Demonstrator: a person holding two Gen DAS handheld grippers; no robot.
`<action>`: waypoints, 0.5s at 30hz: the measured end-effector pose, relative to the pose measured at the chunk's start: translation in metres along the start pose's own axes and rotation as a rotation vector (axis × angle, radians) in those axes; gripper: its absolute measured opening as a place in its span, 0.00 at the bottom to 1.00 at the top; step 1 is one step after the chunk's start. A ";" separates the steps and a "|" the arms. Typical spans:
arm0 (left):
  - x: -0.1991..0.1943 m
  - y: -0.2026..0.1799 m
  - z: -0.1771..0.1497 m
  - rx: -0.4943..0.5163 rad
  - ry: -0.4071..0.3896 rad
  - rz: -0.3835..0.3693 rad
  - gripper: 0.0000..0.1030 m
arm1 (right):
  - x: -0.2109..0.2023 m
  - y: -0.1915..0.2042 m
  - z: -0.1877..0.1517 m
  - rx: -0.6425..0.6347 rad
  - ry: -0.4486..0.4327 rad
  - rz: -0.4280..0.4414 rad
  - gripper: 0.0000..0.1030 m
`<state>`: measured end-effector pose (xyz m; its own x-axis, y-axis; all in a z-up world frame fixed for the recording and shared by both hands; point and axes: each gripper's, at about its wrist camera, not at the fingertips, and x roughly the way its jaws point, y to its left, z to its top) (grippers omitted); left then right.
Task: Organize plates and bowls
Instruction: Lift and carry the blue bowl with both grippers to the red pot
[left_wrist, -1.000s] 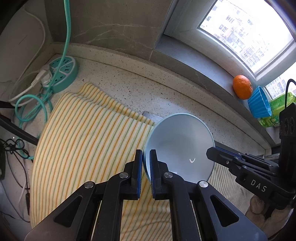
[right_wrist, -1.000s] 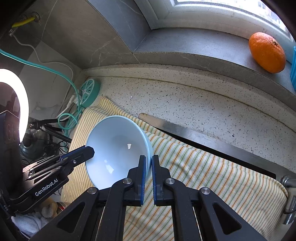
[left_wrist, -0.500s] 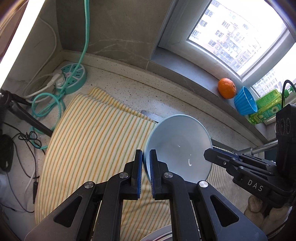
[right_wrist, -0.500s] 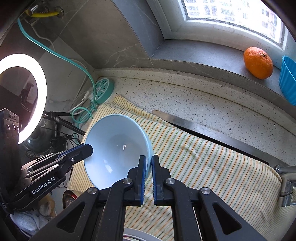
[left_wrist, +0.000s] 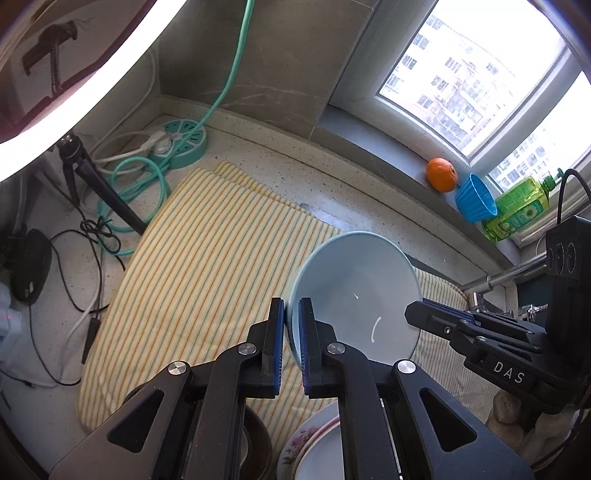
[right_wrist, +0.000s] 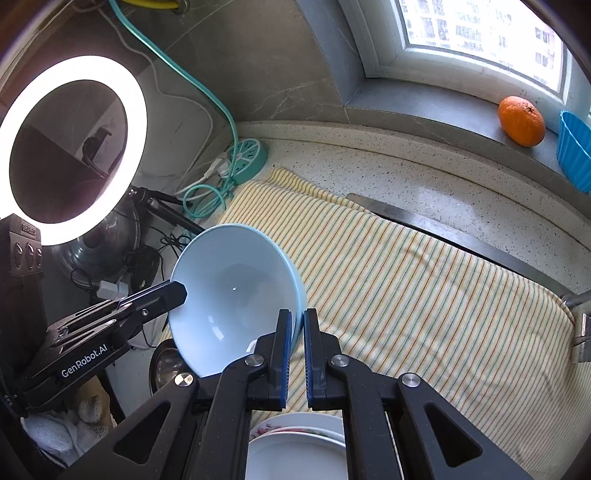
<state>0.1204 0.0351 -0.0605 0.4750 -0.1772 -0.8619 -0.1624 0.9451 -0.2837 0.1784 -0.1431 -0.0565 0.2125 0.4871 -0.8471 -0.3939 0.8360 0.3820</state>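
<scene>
A light blue bowl (left_wrist: 354, 284) (right_wrist: 236, 280) hangs tilted above the striped cloth (left_wrist: 207, 258) (right_wrist: 406, 295), held by both grippers at opposite rims. My left gripper (left_wrist: 291, 308) is shut on the bowl's left rim; it shows in the right wrist view as a black arm (right_wrist: 181, 291) at the far rim. My right gripper (right_wrist: 297, 321) is shut on the right rim, and its tip (left_wrist: 413, 312) touches that rim in the left wrist view. Stacked plates, one floral-edged (left_wrist: 314, 443) (right_wrist: 295, 446), lie below the grippers.
A teal power strip (left_wrist: 184, 144) with coiled cable sits at the back left beside a ring light (right_wrist: 74, 147) on a tripod (left_wrist: 92, 177). On the window sill stand an orange (left_wrist: 441, 175), a blue cup (left_wrist: 474, 199) and a green bottle (left_wrist: 517, 210). A metal bowl (right_wrist: 166, 365) lies low left.
Both grippers have risen and drawn back together with the bowl still clamped between them. The ring light, more of the counter and the plates below have come into view.
</scene>
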 end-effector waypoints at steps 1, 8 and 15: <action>-0.004 0.003 -0.004 -0.004 -0.002 0.000 0.06 | 0.000 0.005 -0.003 -0.005 0.000 0.002 0.06; -0.030 0.024 -0.028 -0.027 -0.036 0.000 0.06 | -0.002 0.036 -0.026 -0.050 0.002 0.013 0.06; -0.042 0.049 -0.050 -0.066 -0.038 -0.001 0.06 | 0.004 0.059 -0.044 -0.078 0.016 0.031 0.06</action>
<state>0.0497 0.0746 -0.0594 0.5079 -0.1666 -0.8452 -0.2174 0.9246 -0.3129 0.1163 -0.1029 -0.0535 0.1851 0.5077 -0.8414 -0.4689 0.7981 0.3784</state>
